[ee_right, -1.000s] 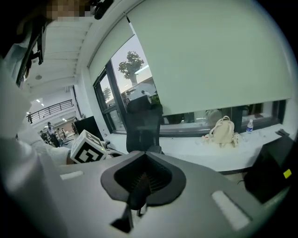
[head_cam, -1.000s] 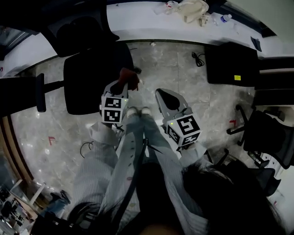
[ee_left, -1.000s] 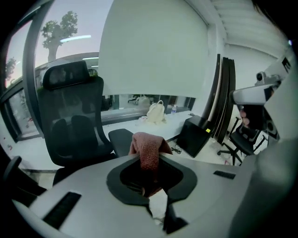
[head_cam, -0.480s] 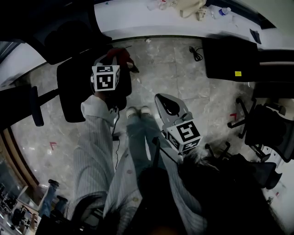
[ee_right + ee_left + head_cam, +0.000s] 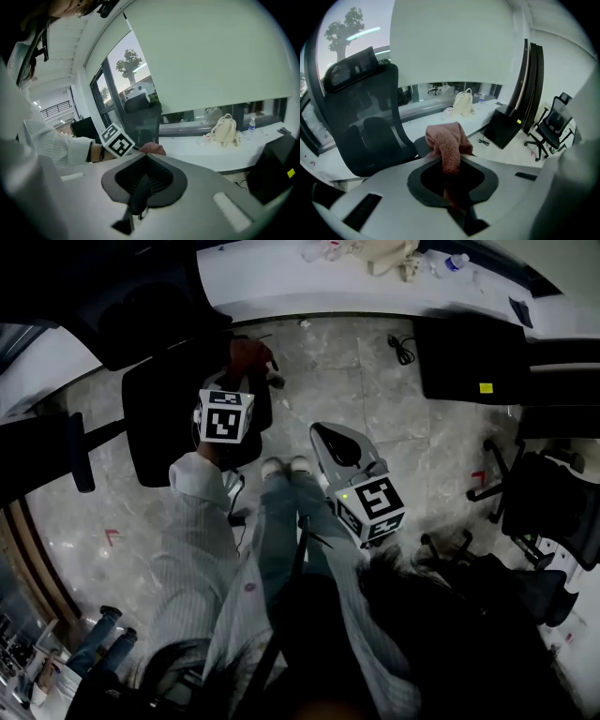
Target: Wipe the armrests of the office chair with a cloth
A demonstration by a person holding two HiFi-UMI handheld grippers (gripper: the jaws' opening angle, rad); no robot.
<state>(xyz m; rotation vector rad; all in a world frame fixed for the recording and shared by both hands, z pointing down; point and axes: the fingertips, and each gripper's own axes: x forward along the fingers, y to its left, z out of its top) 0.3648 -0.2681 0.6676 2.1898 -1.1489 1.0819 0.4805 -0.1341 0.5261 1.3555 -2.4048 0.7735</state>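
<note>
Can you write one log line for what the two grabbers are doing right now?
left gripper: shut on cloth | right gripper: shut, empty | cloth: near office chair | armrest contact: cannot tell

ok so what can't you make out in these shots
Head view: whether the cloth touches the near armrest; the left gripper covers it, the chair is too dark.
Left gripper view: what lies under the cloth, hidden by the gripper's body.
Right gripper view: most of the cloth, behind the right gripper.

Head cam down; gripper cams fwd, share chair (image 5: 361, 126)
</note>
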